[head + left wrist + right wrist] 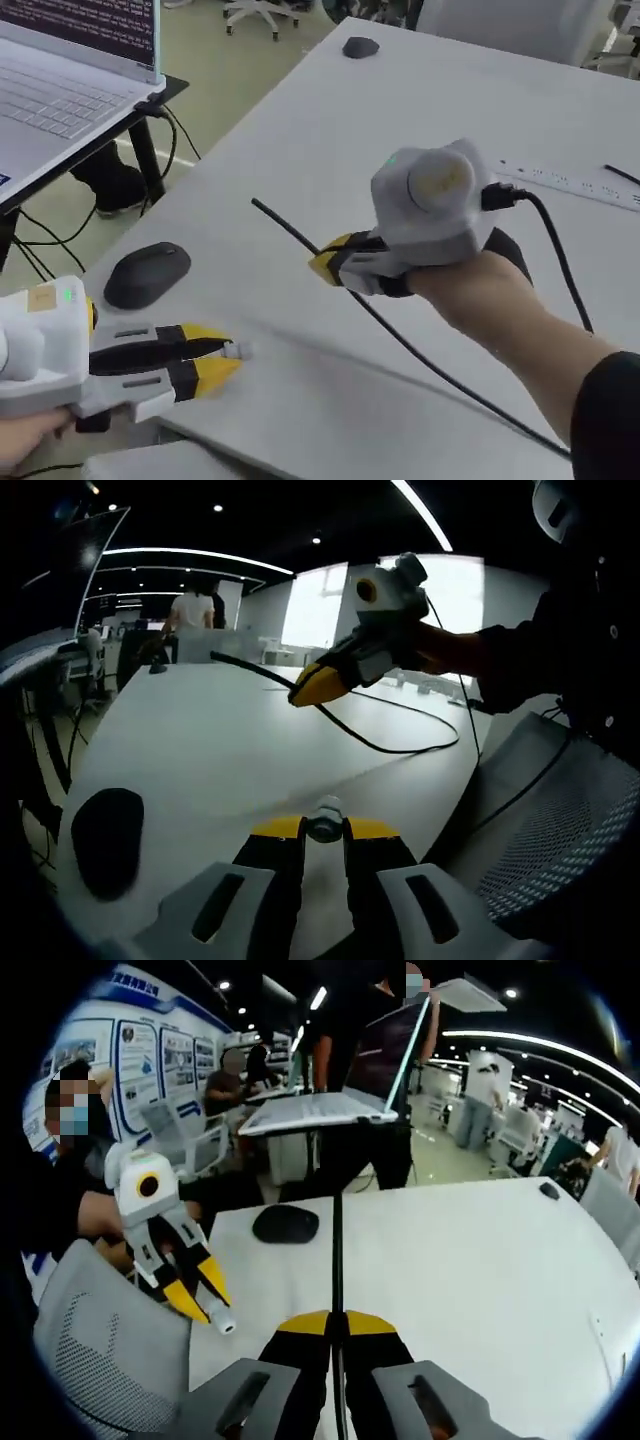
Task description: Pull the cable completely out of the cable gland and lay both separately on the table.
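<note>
The gland (pixel 324 820) is pinched only at the very tips of my left hand-held gripper (pixel 232 355), so I judge it could pop free and roll off the worktop (pixel 330 120) (the edge looks close) if I release carelessly. My right hand-held gripper (pixel 337 1322) is clamped on the cable (pixel 410 345). Its free end juts ahead of the jaws and its tail trails behind, and that tail could sweep over the gland, which is well apart to its left.

No writing can be made out.
The laptop screen (pixel 100 25) carries rows of tiny lettering, the ruler (pixel 570 180) on the worktop (pixel 330 120) has fine marks, and the wall posters (pixel 150 1055) bear print, all too small or blurred to read.
</note>
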Available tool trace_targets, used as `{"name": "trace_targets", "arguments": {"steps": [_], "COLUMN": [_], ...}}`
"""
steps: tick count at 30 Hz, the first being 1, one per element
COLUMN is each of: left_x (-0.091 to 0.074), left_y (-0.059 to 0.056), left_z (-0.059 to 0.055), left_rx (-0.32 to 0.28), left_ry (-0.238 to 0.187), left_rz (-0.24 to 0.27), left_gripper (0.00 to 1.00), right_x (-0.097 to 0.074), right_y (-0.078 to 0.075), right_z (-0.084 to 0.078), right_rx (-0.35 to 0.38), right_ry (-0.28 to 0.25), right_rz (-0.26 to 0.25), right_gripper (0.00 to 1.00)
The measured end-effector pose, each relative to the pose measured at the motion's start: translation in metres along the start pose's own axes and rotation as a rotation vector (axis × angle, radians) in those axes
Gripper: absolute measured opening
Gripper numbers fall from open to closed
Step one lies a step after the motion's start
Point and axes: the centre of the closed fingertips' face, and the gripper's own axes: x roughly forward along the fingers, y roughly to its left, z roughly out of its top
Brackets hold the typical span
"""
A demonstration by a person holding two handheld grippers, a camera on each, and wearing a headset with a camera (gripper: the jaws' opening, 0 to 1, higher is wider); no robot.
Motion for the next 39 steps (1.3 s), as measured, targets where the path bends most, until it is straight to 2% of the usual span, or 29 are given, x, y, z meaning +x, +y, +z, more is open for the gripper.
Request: {"name": "trace_targets", "arguments": {"steps": [1,7,12,15,16,18,20,25,27,29,32,39], "left_x": [0.0,-0.001,-0.002,-0.004,-0.004,-0.004,-0.004,-0.004,-0.002,-0.001,0.001,0.004], "left_y": [0.001,0.001,0.004,0.004,0.005,0.006,0.006,0.007,0.007,0.005,0.005,0.006], "left_z": [-0.003,-0.018,-0.027,-0.029,-0.029,-0.03,-0.032,-0.032,-0.032,-0.033,-0.032,-0.028], "left_rx": [-0.007,-0.016,0.0,-0.006,-0.003,-0.008,-0.002,-0.02,-0.023,-0.054,-0.043,-0.057], "left_ry": [-0.003,0.012,0.03,0.028,0.027,0.027,0.027,0.007,-0.005,-0.008,-0.012,-0.022], "left_rz": [-0.001,-0.008,-0.002,-0.006,-0.004,-0.002,0.004,0.0,-0.001,-0.018,-0.011,0.004], "left_gripper": [0.15,0.15,0.15,0.15,0.15,0.15,0.15,0.15,0.15,0.15,0.15,0.16], "right_x": [0.008,0.039,0.058,0.066,0.069,0.076,0.08,0.084,0.084,0.084,0.085,0.087], "right_y": [0.001,0.006,0.009,0.008,0.009,0.008,0.011,0.01,0.007,0.002,-0.001,-0.006], "right_z": [-0.002,-0.002,-0.009,-0.013,-0.012,-0.015,-0.018,-0.023,-0.024,-0.025,-0.028,-0.037], "right_rx": [0.027,0.071,0.085,0.078,0.038,0.032,0.045,0.049,0.053,0.03,0.012,0.017], "right_ry": [-0.002,-0.026,-0.022,-0.022,-0.032,-0.028,-0.021,-0.009,-0.006,-0.005,0.006,0.037], "right_rz": [-0.001,-0.017,-0.038,-0.046,-0.043,-0.051,-0.043,-0.064,-0.08,-0.103,-0.122,-0.134], "right_gripper": [0.0,0.0,0.0,0.0,0.0,0.0,0.0,0.0,0.0,0.0,0.0,0.0]}}
